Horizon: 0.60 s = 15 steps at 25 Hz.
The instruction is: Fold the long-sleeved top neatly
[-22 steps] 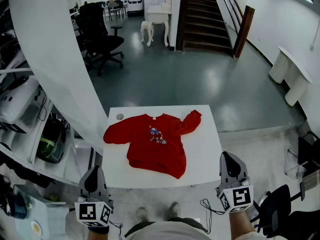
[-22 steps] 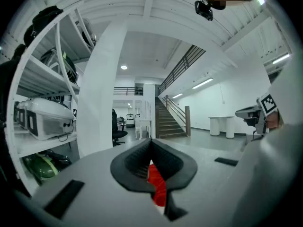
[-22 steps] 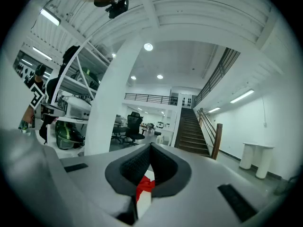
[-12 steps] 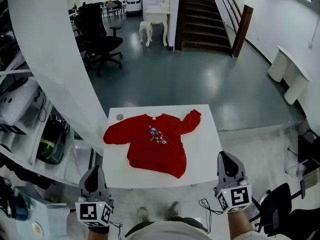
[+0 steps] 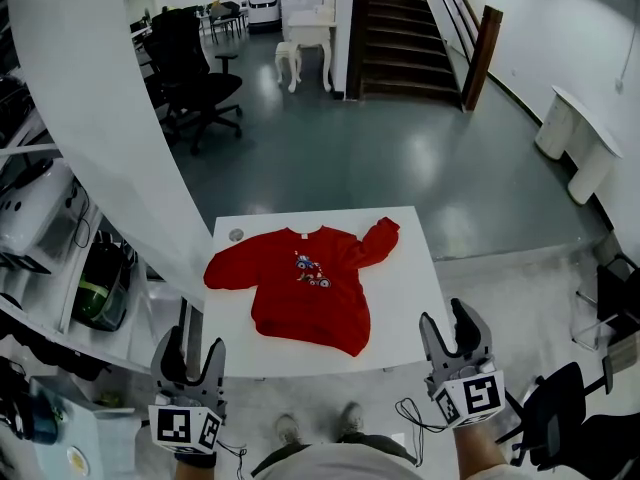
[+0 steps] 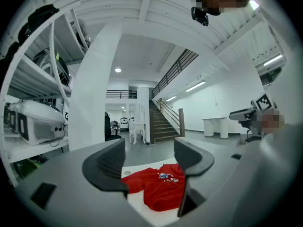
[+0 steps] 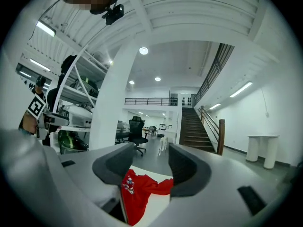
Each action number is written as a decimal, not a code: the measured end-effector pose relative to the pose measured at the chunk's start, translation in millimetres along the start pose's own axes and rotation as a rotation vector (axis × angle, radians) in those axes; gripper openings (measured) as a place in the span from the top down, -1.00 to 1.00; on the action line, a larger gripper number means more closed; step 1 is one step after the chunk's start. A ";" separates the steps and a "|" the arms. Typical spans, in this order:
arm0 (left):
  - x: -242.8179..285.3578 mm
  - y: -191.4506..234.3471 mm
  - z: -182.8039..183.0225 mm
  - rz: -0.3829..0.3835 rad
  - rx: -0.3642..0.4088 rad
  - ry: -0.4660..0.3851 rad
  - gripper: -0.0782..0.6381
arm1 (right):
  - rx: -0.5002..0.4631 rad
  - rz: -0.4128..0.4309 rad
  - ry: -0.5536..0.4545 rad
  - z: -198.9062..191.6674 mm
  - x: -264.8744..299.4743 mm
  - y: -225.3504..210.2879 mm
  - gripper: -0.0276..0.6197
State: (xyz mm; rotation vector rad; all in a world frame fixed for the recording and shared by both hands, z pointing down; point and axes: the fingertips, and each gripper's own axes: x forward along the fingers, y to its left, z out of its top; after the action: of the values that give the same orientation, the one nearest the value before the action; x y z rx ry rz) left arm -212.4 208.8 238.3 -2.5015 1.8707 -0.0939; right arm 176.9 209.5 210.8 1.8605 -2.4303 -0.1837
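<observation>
1. OK, the red long-sleeved top [image 5: 310,288] lies spread out, front up, on the white bench [image 5: 412,313]. Collar at the far edge, hem toward the person.
2. Chest print faces up. The sleeve at picture right runs out toward the far right corner and is bunched at its end. The sleeve at picture left lies short and rumpled near the left edge.
3. Small round grey thing [image 5: 236,235] on the bench just beside the collar, far left corner. Can't tell what it is.
4. Left claw [image 5: 188,360]: released, jaws apart, nothing between them. It is held level at the near left corner of the bench, apart from the top.
5. Right claw [image 5: 455,330]: released, jaws apart, nothing gripped. Level, off the near right corner, also clear of the top.
6. Both gripper views see the top only far off through the gap between the jaws.
7. Person's feet [image 5: 285,428] are at the near edge, between the claws.
</observation>
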 end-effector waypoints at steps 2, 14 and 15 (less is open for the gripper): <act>2.9 -3.5 0.5 -0.001 0.019 -0.006 -0.25 | 0.017 0.009 -0.017 -0.7 0.0 -4.2 -0.13; 27.1 -36.2 -16.2 0.015 0.066 0.037 -0.30 | 0.011 0.026 0.001 -29.7 6.9 -30.7 -0.22; 29.8 -39.8 -21.7 0.013 0.069 0.049 -0.30 | 0.009 0.037 0.011 -35.1 8.4 -29.8 -0.22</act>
State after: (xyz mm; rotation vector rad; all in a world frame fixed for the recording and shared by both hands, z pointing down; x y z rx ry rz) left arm -167.1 192.0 263.0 -2.4638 1.8665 -0.2182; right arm 207.8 192.0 241.3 1.8136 -2.4611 -0.1599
